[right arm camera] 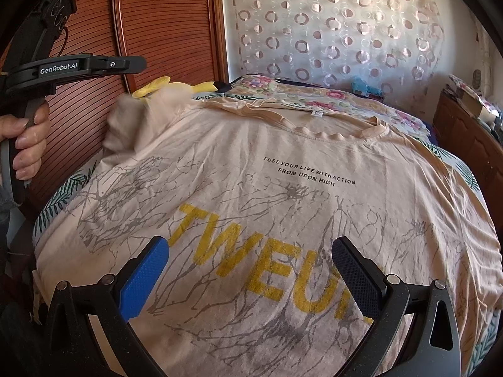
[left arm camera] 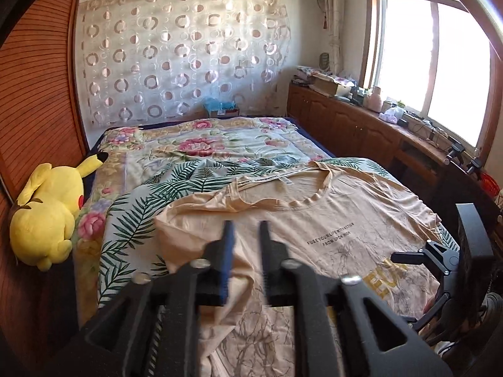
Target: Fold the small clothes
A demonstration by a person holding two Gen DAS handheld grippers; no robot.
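We are reading 2 small black lines across the chest of the peach T-shirt (right arm camera: 283,188), centre of the right wrist view: "FUSE YOUR LIFE WITH ACTION" and, under it, "FROM UPON HIGH". Below, in the lower middle, large yellow letters are showing "TWEU", the rest running behind a gripper finger. At the upper left of that view, "GenRobot.AI" is standing in white on the black left gripper (right arm camera: 138,62). In the left wrist view the neck label (left arm camera: 259,179) is carrying print too small to read.
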